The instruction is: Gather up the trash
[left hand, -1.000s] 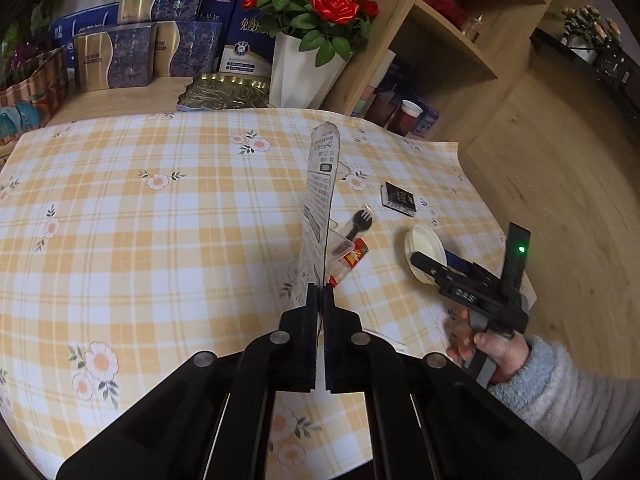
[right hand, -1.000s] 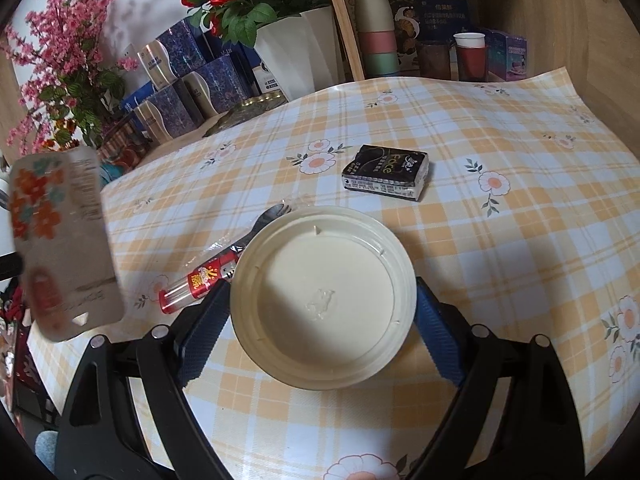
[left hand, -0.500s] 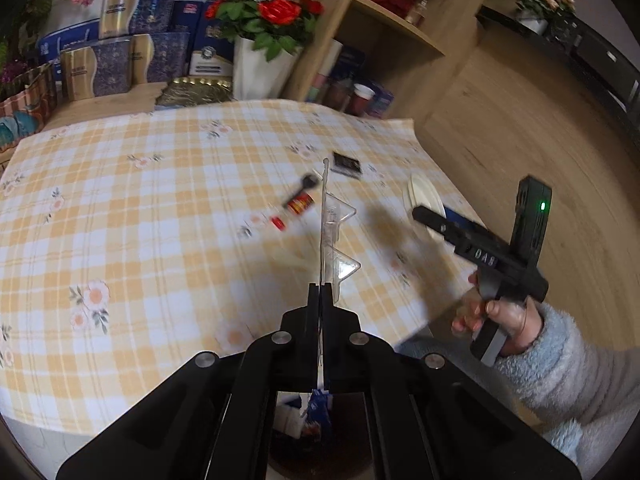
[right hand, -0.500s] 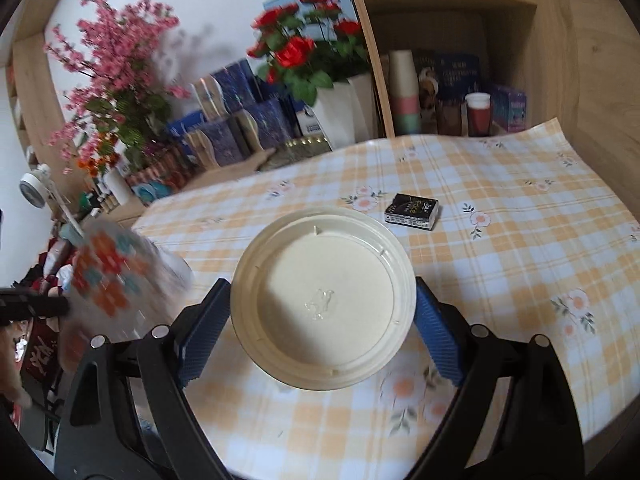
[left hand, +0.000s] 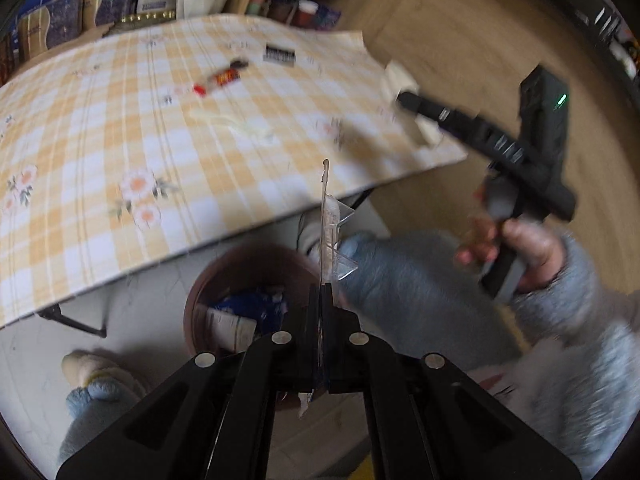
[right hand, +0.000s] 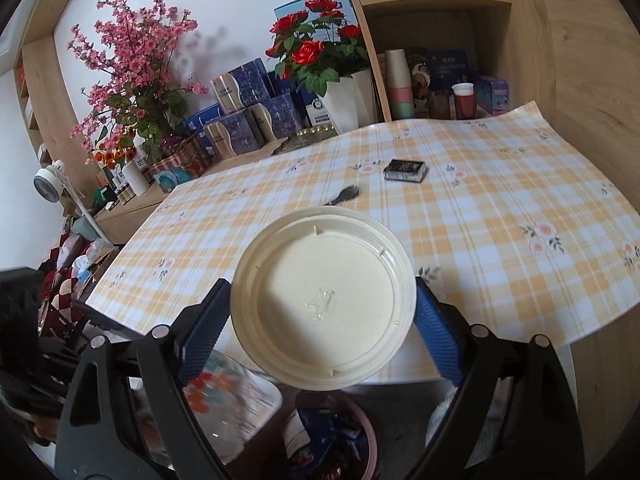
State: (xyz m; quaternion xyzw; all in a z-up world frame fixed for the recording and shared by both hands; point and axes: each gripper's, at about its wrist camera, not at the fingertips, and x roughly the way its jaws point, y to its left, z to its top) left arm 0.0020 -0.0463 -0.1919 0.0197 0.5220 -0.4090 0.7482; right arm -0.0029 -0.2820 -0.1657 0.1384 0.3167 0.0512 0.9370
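The left gripper (left hand: 320,300) is clamped shut on a flat plastic package (left hand: 329,232), held edge-on so it rises thin and upright from between the jaws. It hangs off the near edge of the table (left hand: 120,152), above a round brown bin (left hand: 208,280) on the floor that already contains blue and white wrappers. In the right wrist view the same package (right hand: 228,408) shows blurred, with orange flower print, just beside the bin (right hand: 370,440).

The right gripper (right hand: 322,308) has its jaws spread wide, with the blue pads (right hand: 204,328) pressing on opposite rims of a cream round lid (right hand: 324,296), held flat, also past the near edge and over the bin. A hand (left hand: 520,248) in a grey fuzzy sleeve (left hand: 580,320) grips that tool's handle.

On the checked tablecloth lie a small black box (right hand: 405,170) toward the far right corner, a dark plastic fork (right hand: 344,195) near it toward the middle, and a red-labelled tube (left hand: 218,80) next to the fork. A crumpled clear wrapper (left hand: 240,126) lies nearer the middle.
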